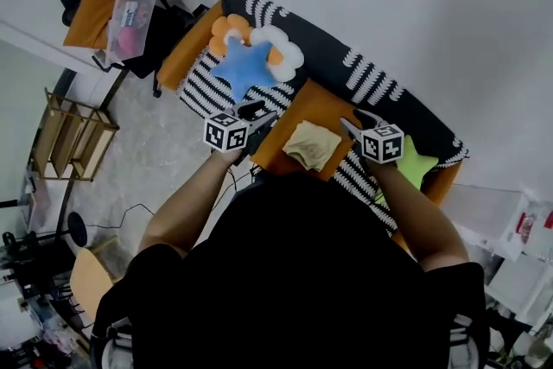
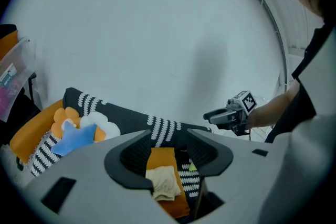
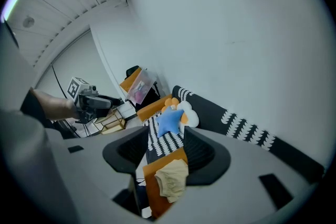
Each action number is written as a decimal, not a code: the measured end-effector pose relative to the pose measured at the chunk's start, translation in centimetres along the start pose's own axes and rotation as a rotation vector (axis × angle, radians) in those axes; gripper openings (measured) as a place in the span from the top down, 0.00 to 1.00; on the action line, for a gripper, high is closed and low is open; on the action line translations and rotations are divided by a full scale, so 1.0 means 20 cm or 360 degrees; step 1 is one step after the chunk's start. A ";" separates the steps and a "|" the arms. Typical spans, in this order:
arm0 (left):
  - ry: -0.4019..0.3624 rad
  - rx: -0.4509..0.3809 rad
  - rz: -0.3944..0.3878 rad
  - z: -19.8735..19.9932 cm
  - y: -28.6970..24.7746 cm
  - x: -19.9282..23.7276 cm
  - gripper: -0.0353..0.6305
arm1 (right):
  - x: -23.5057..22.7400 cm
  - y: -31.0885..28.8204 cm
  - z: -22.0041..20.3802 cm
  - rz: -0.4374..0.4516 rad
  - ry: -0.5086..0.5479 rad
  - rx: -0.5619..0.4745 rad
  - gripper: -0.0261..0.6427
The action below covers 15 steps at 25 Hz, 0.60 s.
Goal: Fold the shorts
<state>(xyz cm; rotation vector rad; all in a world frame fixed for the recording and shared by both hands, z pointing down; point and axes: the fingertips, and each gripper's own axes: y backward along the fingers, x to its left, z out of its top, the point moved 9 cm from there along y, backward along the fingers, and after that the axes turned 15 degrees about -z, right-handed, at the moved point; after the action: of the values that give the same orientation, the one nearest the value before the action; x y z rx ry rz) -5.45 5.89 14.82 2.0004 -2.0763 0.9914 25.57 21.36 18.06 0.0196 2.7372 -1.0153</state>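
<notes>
The beige shorts point(image 1: 312, 144) lie folded into a small bundle on an orange cushion point(image 1: 317, 105) on the black-and-white striped sofa point(image 1: 380, 86). My left gripper point(image 1: 257, 119) hovers just left of the cushion, and my right gripper point(image 1: 349, 127) just right of it; both are raised above the shorts. In the left gripper view the gripper point(image 2: 169, 152) is open, and the shorts point(image 2: 164, 182) show far below through the gap. The right gripper point(image 3: 165, 152) also stands open, with the shorts point(image 3: 172, 178) well below it. Neither holds anything.
A blue star pillow point(image 1: 244, 67), an orange flower pillow point(image 1: 226, 31) and a white cloud pillow point(image 1: 285, 52) lie at the sofa's left end, a green star pillow point(image 1: 416, 164) at its right. A clear plastic box point(image 1: 134, 9) and a wooden rack point(image 1: 73, 134) stand on the left.
</notes>
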 end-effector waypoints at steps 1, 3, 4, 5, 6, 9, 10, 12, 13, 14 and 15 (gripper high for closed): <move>-0.0009 0.0003 -0.0001 -0.01 -0.02 -0.02 0.61 | -0.01 0.01 -0.02 -0.0002 0.0004 -0.0004 0.64; -0.0045 0.0018 0.0005 -0.01 -0.03 -0.06 0.61 | -0.02 0.05 -0.03 -0.0006 0.0028 -0.0013 0.64; -0.0073 0.0028 0.0008 0.00 -0.03 -0.08 0.62 | -0.02 0.07 -0.01 -0.0012 0.0058 -0.0021 0.64; -0.0098 0.0036 0.0006 0.01 -0.03 -0.10 0.62 | -0.02 0.09 0.01 -0.0019 0.0097 -0.0031 0.64; -0.0114 0.0038 0.0000 0.02 -0.04 -0.11 0.63 | -0.02 0.10 0.02 -0.0026 0.0134 -0.0042 0.64; -0.0120 0.0025 -0.0014 0.01 -0.07 -0.14 0.63 | -0.04 0.15 0.01 -0.0033 0.0208 -0.0071 0.64; -0.0118 0.0020 -0.0012 -0.01 -0.08 -0.15 0.63 | -0.05 0.15 0.00 -0.0035 0.0230 -0.0077 0.64; -0.0110 0.0017 -0.0005 -0.03 -0.11 -0.15 0.63 | -0.08 0.17 -0.02 -0.0036 0.0258 -0.0082 0.64; -0.0105 0.0015 -0.0003 -0.03 -0.11 -0.15 0.63 | -0.08 0.17 -0.02 -0.0036 0.0258 -0.0080 0.64; -0.0102 0.0013 -0.0001 -0.03 -0.12 -0.15 0.63 | -0.09 0.17 -0.02 -0.0036 0.0251 -0.0077 0.64; -0.0100 0.0010 0.0001 -0.03 -0.12 -0.15 0.63 | -0.10 0.17 -0.02 -0.0037 0.0242 -0.0073 0.64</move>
<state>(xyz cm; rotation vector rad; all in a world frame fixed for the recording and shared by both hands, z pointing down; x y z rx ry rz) -3.09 8.93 14.83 2.0600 -2.1077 0.9486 27.72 24.35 16.62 0.0603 2.9034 -0.9947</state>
